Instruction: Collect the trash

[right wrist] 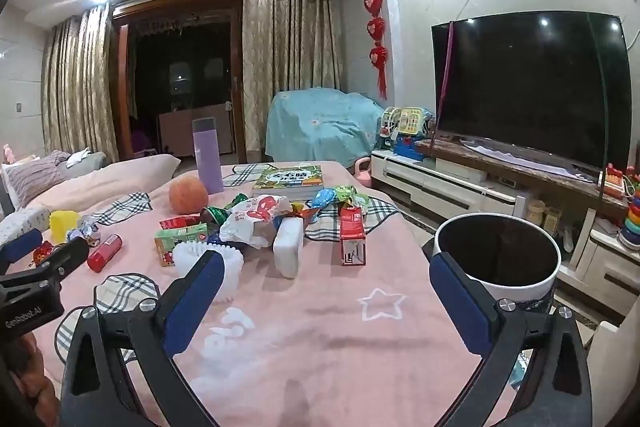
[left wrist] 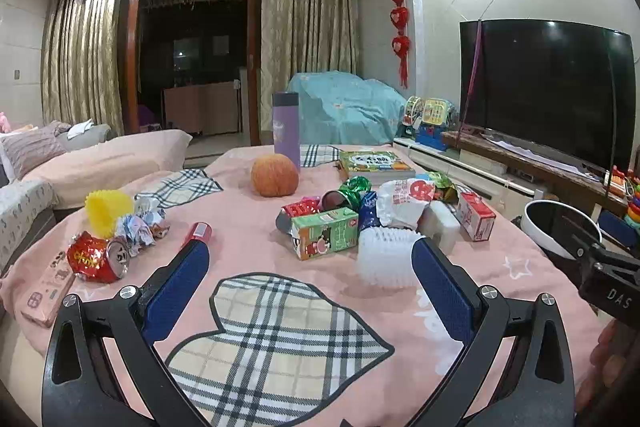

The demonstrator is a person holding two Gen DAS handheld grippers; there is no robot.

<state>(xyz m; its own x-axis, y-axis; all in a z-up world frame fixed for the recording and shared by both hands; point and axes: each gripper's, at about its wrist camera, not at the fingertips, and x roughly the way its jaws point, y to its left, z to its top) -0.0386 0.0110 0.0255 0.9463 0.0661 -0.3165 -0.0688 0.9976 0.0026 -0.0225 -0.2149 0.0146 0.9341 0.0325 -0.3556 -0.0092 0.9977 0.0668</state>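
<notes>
Left wrist view, nearest first: left tongs (left wrist: 310,281), jaws spread wide, nothing between them, hovering over the pink plaid-patched cloth of the worktop (left wrist: 248,255).

Right wrist view: right tongs (right wrist: 326,291), likewise spread wide and empty, over bare cloth. Just beside the right-hand pad stands the white bin (right wrist: 496,259), at the worktop's right edge; its dark inside shows no trash, though the bottom is not readable.

Trash, near row: white ribbed paper piece (left wrist: 384,259); green drink carton (left wrist: 326,237); red-and-white carton (left wrist: 476,217); white block (right wrist: 289,247); crushed red can (left wrist: 98,259); small red tube (left wrist: 198,233); crumpled wrappers (left wrist: 142,225) beside a yellow spiky cup (left wrist: 106,209).

Trash, middle row: crumpled white bag with red print (left wrist: 408,201); shiny green and blue foil wrappers (left wrist: 356,189) heaped together behind the cartons.

Probably not trash, far row: orange fruit (left wrist: 275,175), lilac flask (left wrist: 286,125), picture book (left wrist: 374,165). Pink phone-like case (left wrist: 48,291) at the left edge.

Progress, judged: none of the litter appears collected; every item listed lies on the worktop, well apart from the bin's mouth. All pick-ups remain.
</notes>
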